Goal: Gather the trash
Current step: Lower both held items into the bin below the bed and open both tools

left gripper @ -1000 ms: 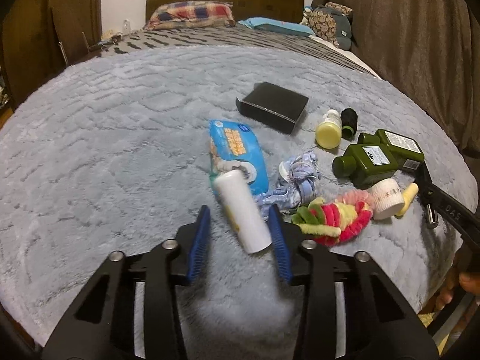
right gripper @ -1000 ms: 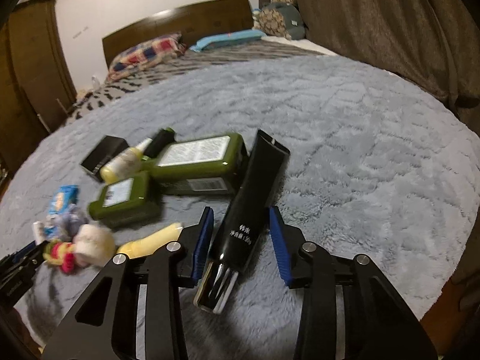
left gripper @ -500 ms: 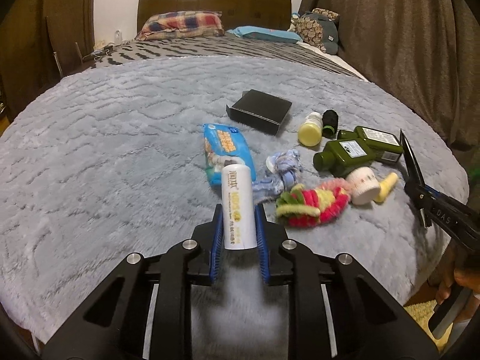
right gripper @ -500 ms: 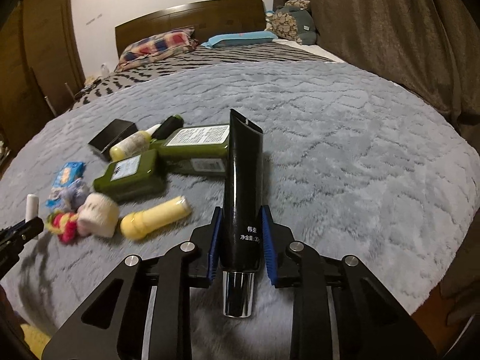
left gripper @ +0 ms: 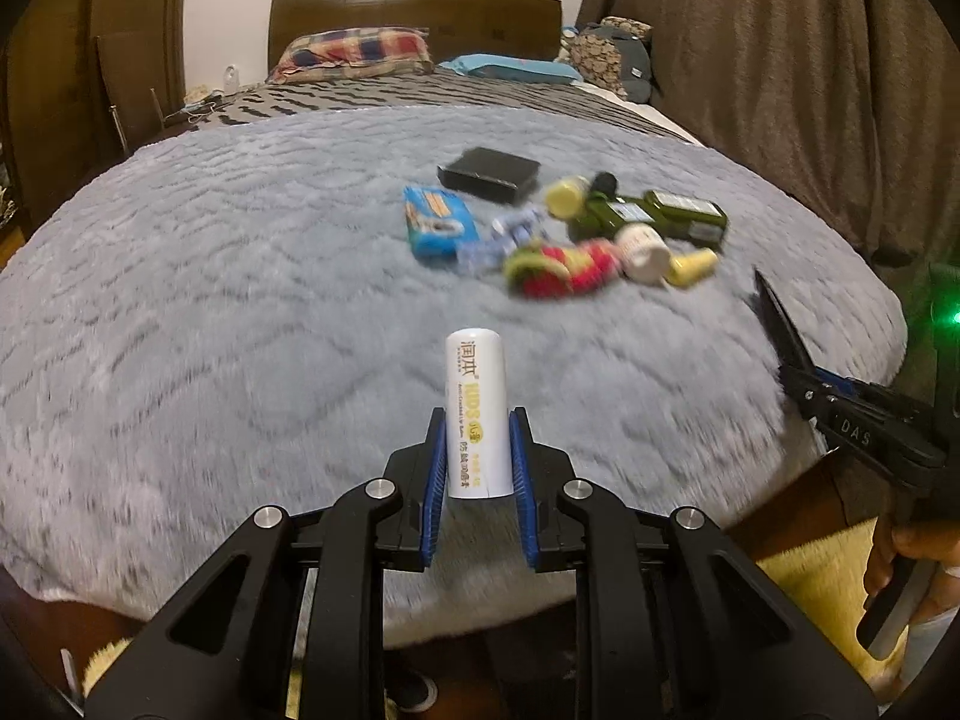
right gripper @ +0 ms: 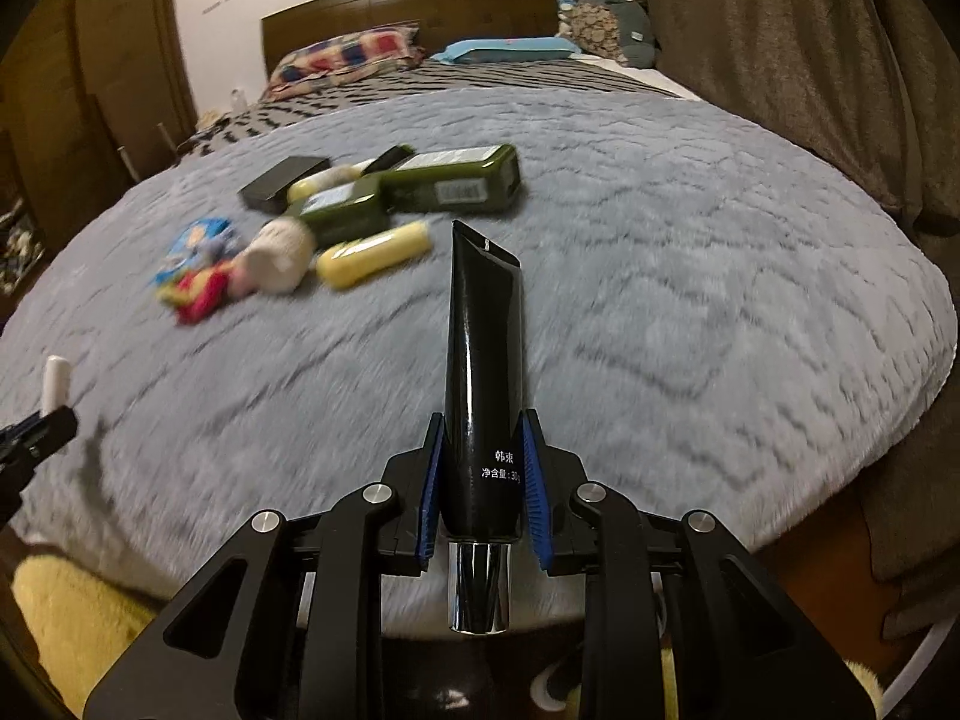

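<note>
My left gripper [left gripper: 477,444] is shut on a white tube [left gripper: 476,408] with yellow print, held upright above the near edge of the grey blanket [left gripper: 210,312]. My right gripper [right gripper: 483,456] is shut on a black tube [right gripper: 483,360] with a chrome cap, also lifted off the bed; it shows at the right of the left wrist view [left gripper: 780,324]. The white tube shows at the left edge of the right wrist view [right gripper: 55,381]. Other trash lies in a pile on the blanket: blue packet [left gripper: 435,228], red-green scrunchie [left gripper: 561,261], green bottles [left gripper: 648,216], yellow tube [right gripper: 372,255].
A black box [left gripper: 489,174] lies behind the pile. Pillows [left gripper: 354,51] and a wooden headboard [left gripper: 414,6] are at the far end. A brown curtain [left gripper: 780,60] hangs on the right. Yellow floor mat [right gripper: 66,618] shows below the bed edge.
Both grippers closed on their tubes, then lifted and pulled back from the pile toward the bed's near edge; the pile now looks farther away.
</note>
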A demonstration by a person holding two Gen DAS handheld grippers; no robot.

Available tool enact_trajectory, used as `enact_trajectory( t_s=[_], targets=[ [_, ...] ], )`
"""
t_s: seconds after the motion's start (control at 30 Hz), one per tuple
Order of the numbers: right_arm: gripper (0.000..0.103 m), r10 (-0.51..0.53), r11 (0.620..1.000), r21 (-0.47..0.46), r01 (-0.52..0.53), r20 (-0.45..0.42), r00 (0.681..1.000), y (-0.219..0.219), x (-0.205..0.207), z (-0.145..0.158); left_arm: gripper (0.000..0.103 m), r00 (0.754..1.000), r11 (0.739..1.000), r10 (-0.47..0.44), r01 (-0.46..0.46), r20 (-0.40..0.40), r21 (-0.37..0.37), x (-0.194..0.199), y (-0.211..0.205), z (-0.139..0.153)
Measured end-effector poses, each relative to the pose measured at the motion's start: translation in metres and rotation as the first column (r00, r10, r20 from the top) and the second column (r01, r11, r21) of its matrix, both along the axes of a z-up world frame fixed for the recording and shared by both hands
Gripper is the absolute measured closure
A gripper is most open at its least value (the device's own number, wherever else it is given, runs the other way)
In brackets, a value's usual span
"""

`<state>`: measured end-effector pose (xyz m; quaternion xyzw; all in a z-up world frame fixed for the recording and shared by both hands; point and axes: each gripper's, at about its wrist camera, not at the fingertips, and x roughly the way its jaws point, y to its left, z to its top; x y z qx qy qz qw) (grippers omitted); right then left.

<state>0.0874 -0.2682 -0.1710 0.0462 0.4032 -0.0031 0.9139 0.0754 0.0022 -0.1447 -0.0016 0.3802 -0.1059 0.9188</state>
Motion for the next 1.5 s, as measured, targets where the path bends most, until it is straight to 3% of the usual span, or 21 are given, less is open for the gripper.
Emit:
enact_trajectory(
  t_s=[0.23, 0.43, 0.7, 0.93, 1.13, 1.37, 1.4, 1.5],
  targets=[
    [0.078, 0.091, 0.995, 0.032, -0.09, -0.028, 0.995, 0.022, -0.044, -0.014, 0.084, 0.998, 0.998, -0.053, 0.054, -0.024, 0.038, -0.034, -0.012, -0.017],
    [0.078, 0.119, 0.992, 0.036, -0.117, -0.053, 0.991, 0.03, -0.063, -0.026, 0.084, 0.989, 0.996, -0.087, 0.088, -0.12, 0.006, -0.049, -0.017, -0.049],
    [0.079, 0.179, 0.981, 0.092, -0.168, -0.128, 0.975, 0.044, -0.07, -0.055, 0.084, 0.966, 0.992, -0.125, 0.127, -0.226, -0.007, -0.056, -0.033, -0.096],
    [0.079, 0.179, 0.983, 0.08, -0.167, -0.179, 0.967, 0.048, -0.071, -0.081, 0.084, 0.941, 0.986, -0.157, 0.166, -0.3, 0.005, -0.053, -0.049, -0.132],
    [0.08, 0.164, 0.986, 0.074, -0.15, -0.237, 0.958, 0.046, -0.071, -0.106, 0.084, 0.921, 0.98, -0.183, 0.199, -0.343, 0.012, -0.054, -0.061, -0.15],
    [0.079, 0.165, 0.986, 0.075, -0.15, -0.266, 0.95, 0.047, -0.07, -0.119, 0.083, 0.904, 0.98, -0.195, 0.199, -0.381, -0.03, -0.056, -0.061, -0.159],
    [0.078, 0.166, 0.986, 0.075, -0.151, -0.268, 0.949, 0.047, -0.071, -0.12, 0.083, 0.902, 0.979, -0.198, 0.2, -0.384, -0.037, -0.056, -0.058, -0.159],
    [0.073, 0.168, 0.985, 0.078, -0.153, -0.276, 0.946, 0.046, -0.063, -0.12, 0.063, 0.899, 0.978, -0.203, 0.208, -0.388, -0.029, -0.058, -0.065, -0.16]
  ],
)
